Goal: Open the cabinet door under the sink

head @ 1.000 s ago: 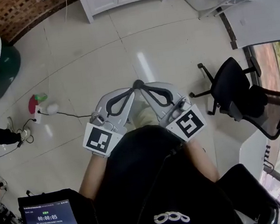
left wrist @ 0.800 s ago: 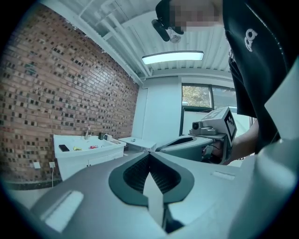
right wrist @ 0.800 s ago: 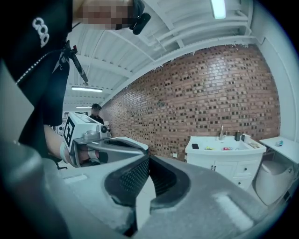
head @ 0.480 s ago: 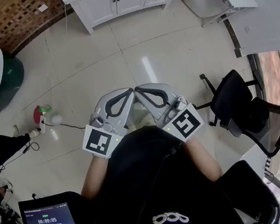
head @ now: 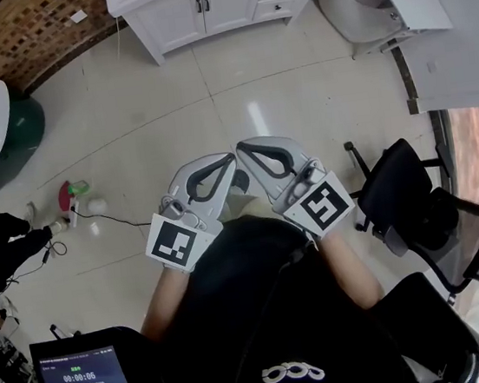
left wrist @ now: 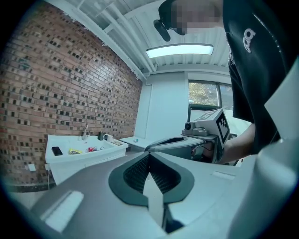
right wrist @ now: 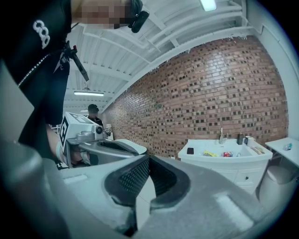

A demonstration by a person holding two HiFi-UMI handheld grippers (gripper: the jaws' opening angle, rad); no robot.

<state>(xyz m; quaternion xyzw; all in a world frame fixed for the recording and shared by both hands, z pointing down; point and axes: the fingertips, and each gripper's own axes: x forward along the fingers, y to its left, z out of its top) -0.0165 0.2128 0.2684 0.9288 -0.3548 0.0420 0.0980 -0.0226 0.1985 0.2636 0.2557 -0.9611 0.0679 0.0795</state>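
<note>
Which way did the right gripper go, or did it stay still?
Yes, it moved. The right gripper went forward, closer to the white cabinet. The black chair on the floor now sits further behind it than before.

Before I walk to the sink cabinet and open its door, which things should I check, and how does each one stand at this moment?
1. Cabinet doors in view and shut: ok.
2. Floor toward the cabinet free of obstacles: ok; the office chair stands off to the right.
3. Left gripper empty: ok, jaws together on nothing.
4. Right gripper empty: ok, jaws together on nothing.
5. Handles within reach: not ok; both grippers are held close to the body, far from the cabinet.
6. Handle shape, for choosing a grip: cannot tell, too small here.
</note>
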